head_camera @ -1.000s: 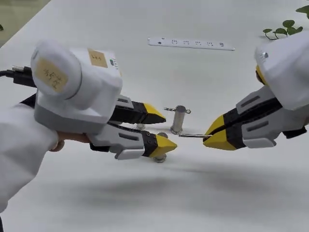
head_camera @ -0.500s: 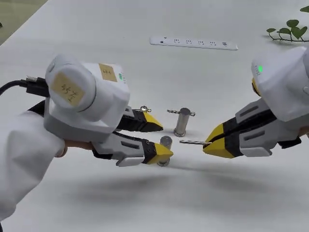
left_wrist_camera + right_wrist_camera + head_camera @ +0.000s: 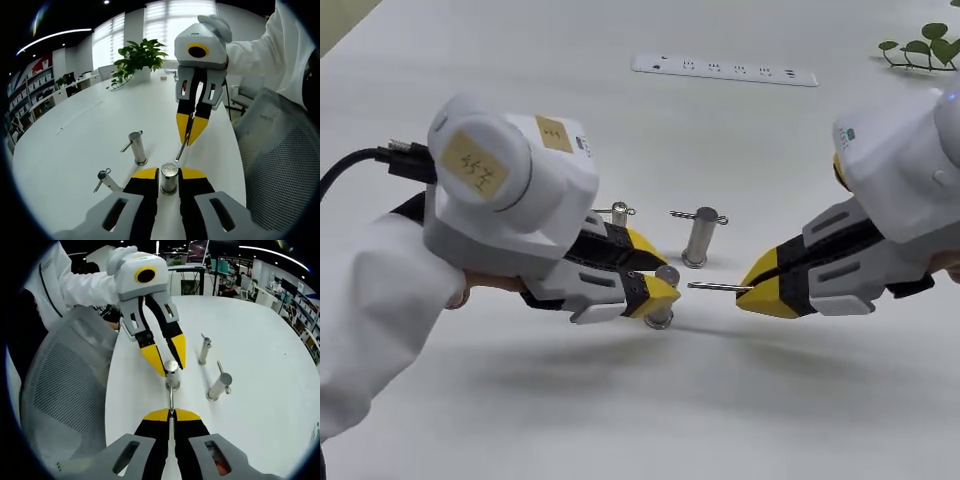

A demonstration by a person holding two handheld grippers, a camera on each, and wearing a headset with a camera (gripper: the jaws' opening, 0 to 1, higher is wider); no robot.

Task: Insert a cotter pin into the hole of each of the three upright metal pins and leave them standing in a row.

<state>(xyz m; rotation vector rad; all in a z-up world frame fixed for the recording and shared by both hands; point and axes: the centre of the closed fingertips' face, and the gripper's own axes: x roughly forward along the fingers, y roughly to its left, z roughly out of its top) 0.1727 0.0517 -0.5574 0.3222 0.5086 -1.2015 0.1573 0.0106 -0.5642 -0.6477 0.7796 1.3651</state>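
Three upright metal pins stand on the white table [image 3: 620,420]. The back two pins [image 3: 619,214] [image 3: 700,236] each carry a cotter pin through the top. My left gripper [image 3: 658,271] is shut on the front pin [image 3: 663,293], seen between its jaws in the left gripper view [image 3: 169,177]. My right gripper [image 3: 756,285] is shut on a loose cotter pin [image 3: 716,287], level, with its tip a short way from the held pin. In the right gripper view the cotter pin [image 3: 171,401] points at that pin [image 3: 172,374].
A white power strip [image 3: 725,70] lies at the far side of the table, with a leafy plant [image 3: 920,50] at the far right. A mesh chair [image 3: 65,385] stands beside the table edge. Shelves and windows are far behind.
The left gripper's jaws have narrowed onto the front pin. The right gripper with the cotter pin has edged slightly toward it. The head camera has shifted.
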